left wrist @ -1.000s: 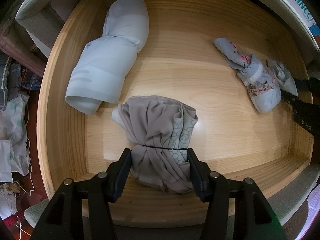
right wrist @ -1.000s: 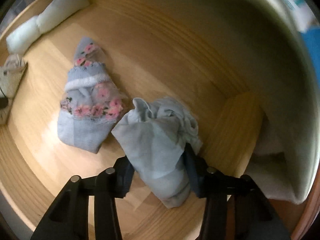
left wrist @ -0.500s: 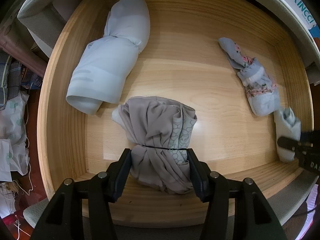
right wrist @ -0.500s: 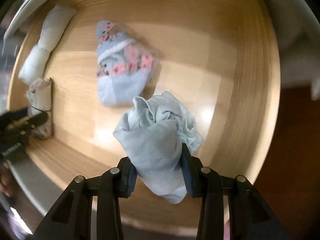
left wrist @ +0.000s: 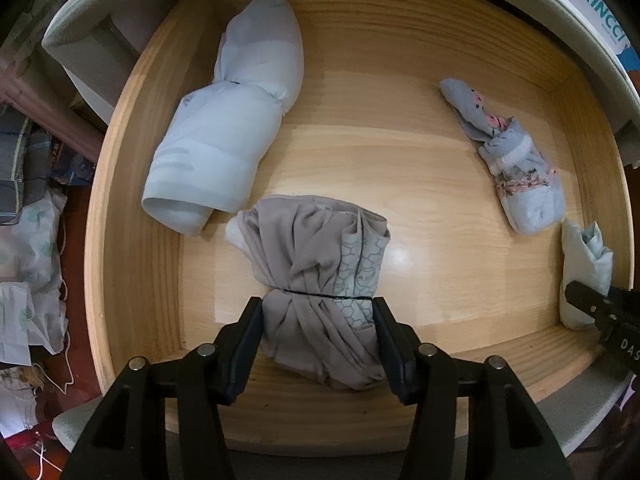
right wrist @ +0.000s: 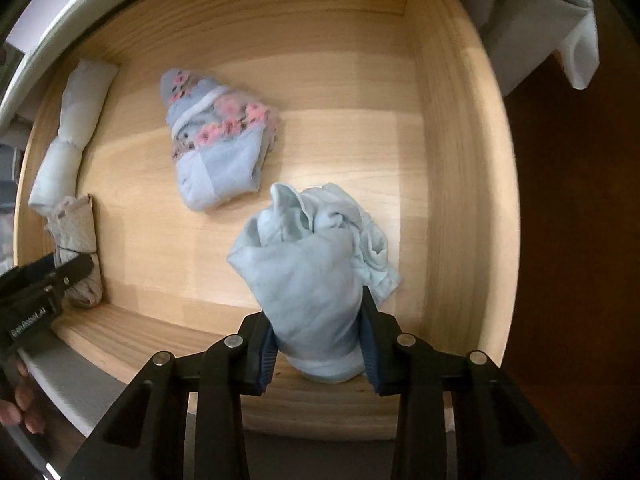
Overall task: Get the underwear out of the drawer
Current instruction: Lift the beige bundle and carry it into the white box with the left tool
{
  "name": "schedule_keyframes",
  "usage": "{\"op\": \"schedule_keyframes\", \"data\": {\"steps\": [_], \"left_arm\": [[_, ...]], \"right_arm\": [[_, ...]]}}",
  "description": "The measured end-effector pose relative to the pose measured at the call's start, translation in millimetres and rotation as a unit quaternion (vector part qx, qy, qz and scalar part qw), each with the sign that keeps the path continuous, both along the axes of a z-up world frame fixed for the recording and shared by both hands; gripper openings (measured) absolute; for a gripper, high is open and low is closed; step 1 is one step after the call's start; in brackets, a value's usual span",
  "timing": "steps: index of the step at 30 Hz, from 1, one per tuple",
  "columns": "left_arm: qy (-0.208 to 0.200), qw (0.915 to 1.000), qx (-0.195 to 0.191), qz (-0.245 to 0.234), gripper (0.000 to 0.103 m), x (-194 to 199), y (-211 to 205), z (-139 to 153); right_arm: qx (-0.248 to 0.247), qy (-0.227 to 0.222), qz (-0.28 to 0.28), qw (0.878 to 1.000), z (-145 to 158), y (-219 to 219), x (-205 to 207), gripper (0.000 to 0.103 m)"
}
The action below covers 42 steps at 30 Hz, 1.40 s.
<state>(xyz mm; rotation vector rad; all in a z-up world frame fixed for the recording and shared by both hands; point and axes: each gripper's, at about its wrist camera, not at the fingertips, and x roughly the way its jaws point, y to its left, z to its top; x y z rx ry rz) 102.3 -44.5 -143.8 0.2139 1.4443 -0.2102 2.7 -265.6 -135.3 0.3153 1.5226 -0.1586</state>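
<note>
An open wooden drawer (left wrist: pixel 132 240) (right wrist: pixel 452 160) lies below both grippers. My left gripper (left wrist: pixel 318 312) points straight down and is shut on a grey-beige underwear bundle (left wrist: pixel 316 248) tied with a thin black band, near the drawer's front. That bundle (right wrist: pixel 76 232) and the left gripper (right wrist: pixel 60 272) also show at the left edge of the right wrist view. My right gripper (right wrist: pixel 318 328) has its jaws closing on a crumpled pale blue underwear (right wrist: pixel 308 272), and the pads press its sides. In the left wrist view the pale blue underwear (left wrist: pixel 584 264) and right gripper (left wrist: pixel 600 312) sit at the front right corner.
A rolled white-blue garment (left wrist: pixel 224 140) (right wrist: pixel 76 120) lies at the drawer's back left. A blue floral piece (left wrist: pixel 516 164) (right wrist: pixel 216 140) lies at the right. Bags and clutter (left wrist: pixel 28 220) crowd the floor to the left. A person's fingers (right wrist: pixel 20 400) hold the left gripper.
The right gripper has rolled and slid with the pale blue underwear toward the drawer's front right corner, away from the floral piece, and its jaws have narrowed. The left gripper has stayed put.
</note>
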Motion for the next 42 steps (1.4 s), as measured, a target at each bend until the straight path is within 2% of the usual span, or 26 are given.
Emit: {"op": "schedule_keyframes", "data": {"steps": [2,7,10,14,19,25,33,42], "left_arm": [[-0.008,0.9999,0.009,-0.001,0.053,-1.3,-2.2,2.2],[-0.019,0.9996,0.019,-0.006,0.053,-4.6,-7.1,6.4],[-0.028,0.9993,0.02,-0.011,0.052,-8.1,-11.5,9.1],[-0.048,0.9984,0.02,-0.023,0.052,-18.9,-18.5,18.2],[-0.078,0.9966,0.005,-0.026,0.052,-27.9,-14.9,36.3],[-0.104,0.9939,-0.034,0.003,0.051,-42.0,2.5,61.5],[-0.142,0.9893,-0.031,0.004,0.051,-52.3,5.0,92.7],[-0.163,0.9848,-0.059,0.007,0.051,-55.3,13.0,123.9]], "right_arm": [[0.003,-0.005,-0.006,1.0,2.8,4.6,-32.6,0.032],[0.003,-0.012,-0.01,1.0,5.9,13.3,-42.1,0.032],[0.006,-0.013,-0.011,1.0,13.9,-5.8,-32.4,0.032],[0.019,-0.017,-0.017,1.0,-0.9,-8.0,-34.3,0.032],[0.025,-0.018,-0.017,0.999,4.8,-11.7,-34.9,0.032],[0.028,-0.017,-0.018,0.999,6.7,-11.6,-35.6,0.033],[0.031,-0.015,-0.023,0.999,3.0,-12.0,-35.5,0.033],[0.031,-0.015,-0.022,0.999,3.7,-12.4,-34.6,0.033]]}}
